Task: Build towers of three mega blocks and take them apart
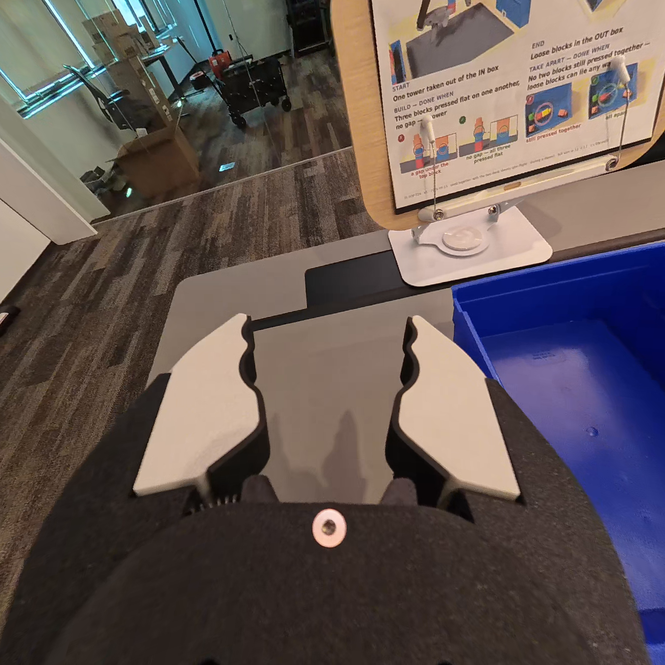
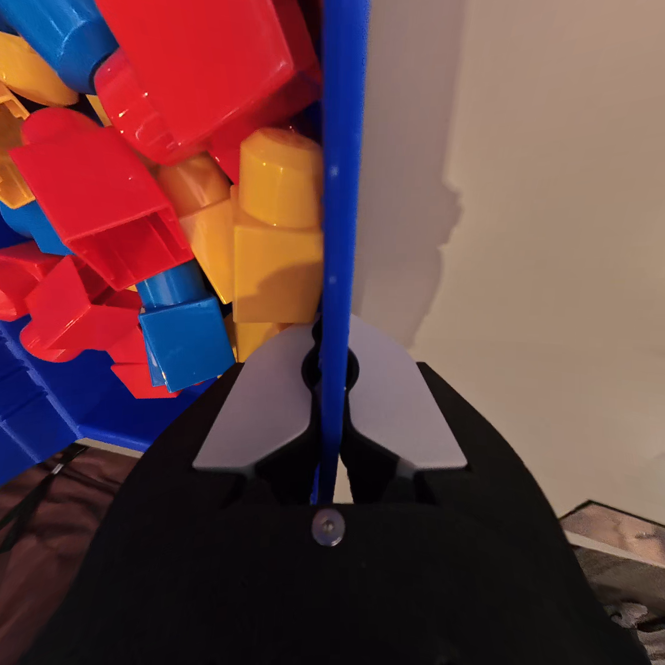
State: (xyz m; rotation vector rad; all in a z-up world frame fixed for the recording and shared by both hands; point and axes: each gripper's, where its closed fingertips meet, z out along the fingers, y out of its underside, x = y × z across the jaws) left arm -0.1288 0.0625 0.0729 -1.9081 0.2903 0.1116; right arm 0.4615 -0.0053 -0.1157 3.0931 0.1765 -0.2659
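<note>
Grey table (image 1: 223,298) over patterned carpet (image 1: 90,324). On it: black mat (image 1: 352,284), white stand base (image 1: 503,259) bearing a wooden board, blue bin (image 1: 561,360) at right.

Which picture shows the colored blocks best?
The right wrist view. It looks straight into a blue bin full of red, yellow and blue blocks, close up, with the right gripper clamped on the bin's wall. The left wrist view shows no real blocks, only a bare table and another blue bin.
</note>
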